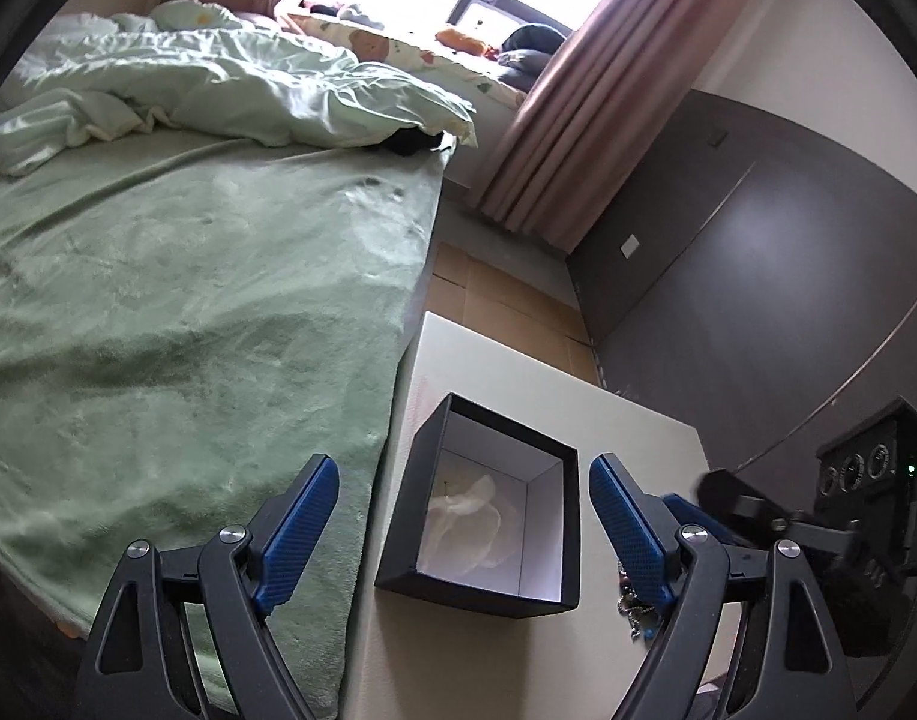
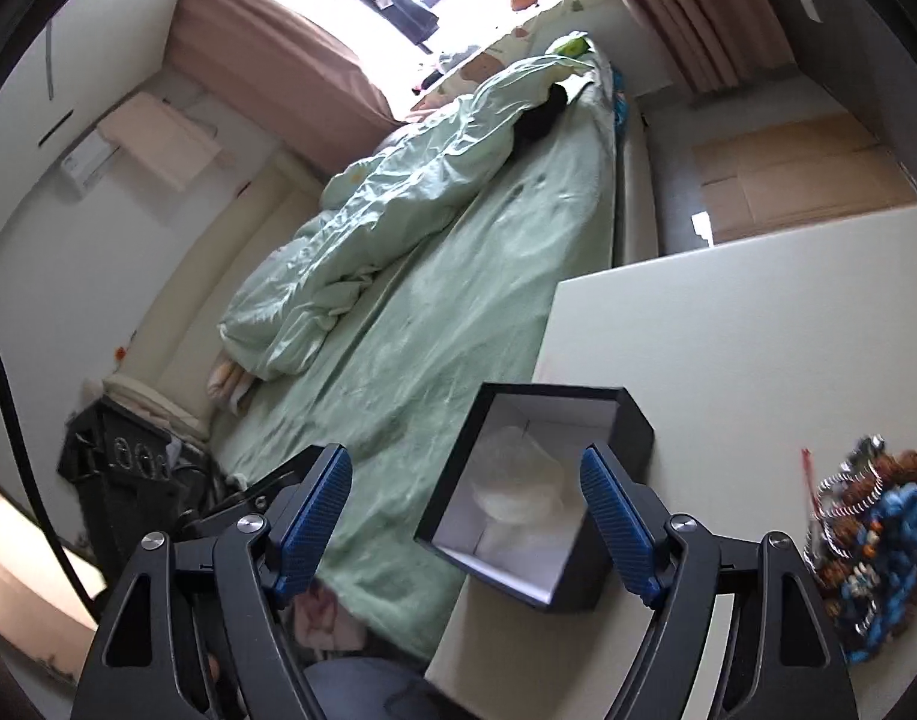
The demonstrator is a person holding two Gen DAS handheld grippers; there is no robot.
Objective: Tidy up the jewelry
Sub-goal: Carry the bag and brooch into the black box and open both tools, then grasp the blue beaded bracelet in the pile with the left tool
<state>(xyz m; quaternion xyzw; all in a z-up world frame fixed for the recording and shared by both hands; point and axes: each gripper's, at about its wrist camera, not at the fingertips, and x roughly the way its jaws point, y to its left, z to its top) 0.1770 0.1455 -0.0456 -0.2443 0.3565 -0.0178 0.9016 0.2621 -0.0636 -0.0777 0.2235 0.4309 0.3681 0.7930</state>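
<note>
An open black box (image 1: 488, 516) with a white lining stands on the white table (image 1: 518, 372) beside the bed. White crumpled wrapping (image 1: 467, 510) lies inside it. My left gripper (image 1: 464, 504) is open, its blue fingers either side of the box, above it. In the right wrist view the same box (image 2: 530, 498) sits at the table's (image 2: 758, 324) near left corner. My right gripper (image 2: 464, 504) is open and empty above it. A heap of beaded jewelry (image 2: 866, 540), blue, brown and silver, lies on the table at the right. A bit of jewelry (image 1: 635, 609) shows behind the left gripper's right finger.
A bed with a green blanket (image 1: 188, 312) runs along the table's left side. A dark wall panel (image 1: 758, 252) stands behind the table. The other gripper's black body (image 1: 848, 510) is at the right. Cardboard (image 2: 806, 168) covers the floor beyond the table.
</note>
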